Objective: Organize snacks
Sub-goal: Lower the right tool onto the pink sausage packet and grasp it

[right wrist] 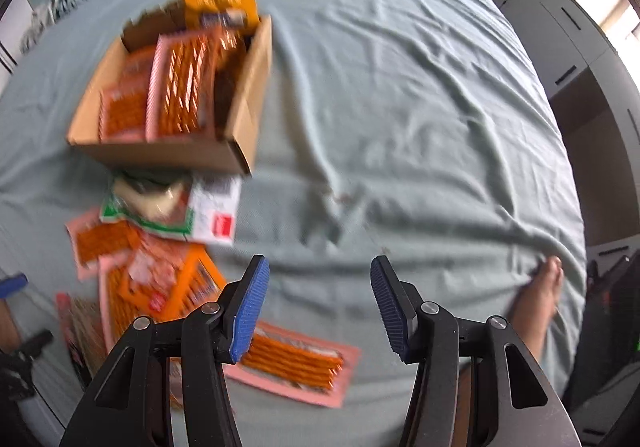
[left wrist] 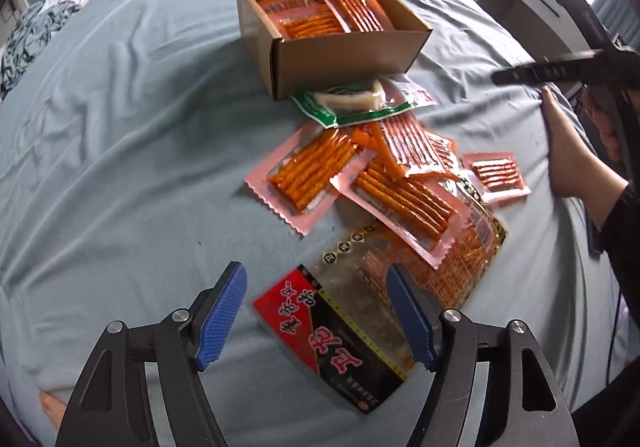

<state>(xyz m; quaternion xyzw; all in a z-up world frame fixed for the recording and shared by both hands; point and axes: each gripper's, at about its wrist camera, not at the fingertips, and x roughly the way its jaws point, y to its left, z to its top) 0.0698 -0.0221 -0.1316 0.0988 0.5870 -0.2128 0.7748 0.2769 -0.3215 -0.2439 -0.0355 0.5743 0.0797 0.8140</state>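
An open cardboard box [left wrist: 344, 61] on a grey-blue bed sheet holds several orange snack packs; it also shows in the right wrist view [right wrist: 168, 151]. In front of it lie loose packs: a green-edged pack [left wrist: 352, 107], pink packs of orange sticks [left wrist: 308, 175], and a large red-and-black bag [left wrist: 360, 327]. My left gripper [left wrist: 316, 311] is open, its jaws on either side of the large bag's near end. My right gripper [right wrist: 316, 307] is open and empty above the sheet, with a pink pack [right wrist: 300, 367] just below its left finger.
The person's bare foot [right wrist: 536, 311] rests at the bed's right edge. Grey cabinets [right wrist: 580, 47] stand beyond the bed on the right. Patterned bedding [left wrist: 28, 43] lies at the far left. The right gripper's dark body [left wrist: 560, 67] shows at right in the left wrist view.
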